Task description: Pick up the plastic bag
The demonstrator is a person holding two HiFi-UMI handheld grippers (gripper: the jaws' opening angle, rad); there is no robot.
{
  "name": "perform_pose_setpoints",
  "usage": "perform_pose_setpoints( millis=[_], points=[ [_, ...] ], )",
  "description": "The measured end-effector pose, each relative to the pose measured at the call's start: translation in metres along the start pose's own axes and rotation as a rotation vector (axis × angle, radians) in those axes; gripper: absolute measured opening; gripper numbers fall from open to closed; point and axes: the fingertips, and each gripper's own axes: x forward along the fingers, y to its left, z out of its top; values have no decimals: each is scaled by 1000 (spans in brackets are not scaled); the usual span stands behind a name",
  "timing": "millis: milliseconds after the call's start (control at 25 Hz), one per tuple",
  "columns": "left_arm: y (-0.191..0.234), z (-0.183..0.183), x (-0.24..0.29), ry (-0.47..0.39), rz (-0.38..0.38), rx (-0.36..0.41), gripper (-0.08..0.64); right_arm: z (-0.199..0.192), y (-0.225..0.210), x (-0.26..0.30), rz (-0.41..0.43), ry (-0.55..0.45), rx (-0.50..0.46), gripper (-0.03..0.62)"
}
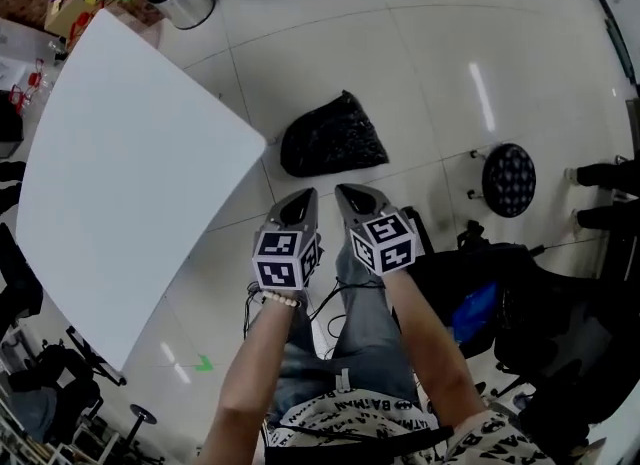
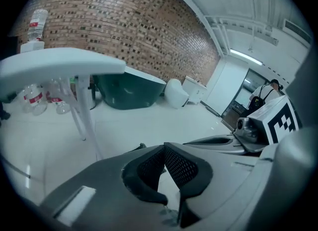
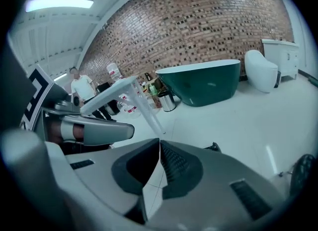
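Task not begun. The plastic bag [image 1: 333,136] lies on the floor [image 1: 420,73] just beside the bench [image 1: 130,153] corner, untouched. Your left gripper [image 1: 308,195] and right gripper [image 1: 345,193], fingers [image 2: 185,168] closed and empty, hover off that corner, short of the bag. Opening, grasping, lifting remain.

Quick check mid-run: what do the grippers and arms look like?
Both the left gripper and right gripper are grey tapering shells with black mesh-textured pads. Each carries a white cube with black square markers. The forearms are unsleeved; a bead bracelet circles the left wrist.
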Motion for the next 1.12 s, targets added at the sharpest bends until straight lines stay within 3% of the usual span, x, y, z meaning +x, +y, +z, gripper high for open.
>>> perform_pose_setpoints(
  millis=[240, 360, 600, 680, 760, 880, 1000, 1120],
  points=[
    [49, -63, 78, 56, 16, -22, 5, -76, -44, 84, -5, 73, -14, 38],
    [79, -91, 119, 73, 37, -28, 5, -120, -65, 132, 3, 123, -45, 116],
    [127, -160, 186, 129, 59, -8, 5, -215, -95, 219, 4, 225, -103, 181],
    [141, -181, 204, 134, 67, -9, 5, -242, -101, 245, 19, 247, -142, 183],
    [157, -202, 218, 132, 80, -28, 5, -263, -105, 271, 36, 260, -180, 249],
    [179, -228, 235, 116, 102, -73, 5, -288, -108, 312, 61, 267, -280, 275],
    [197, -246, 243, 102, 118, -88, 5, -313, -103, 351, 124, 273, -371, 394],
    [214, -253, 253, 87, 123, -80, 5, -332, -102, 385, 154, 299, -473, 394]
  ],
)
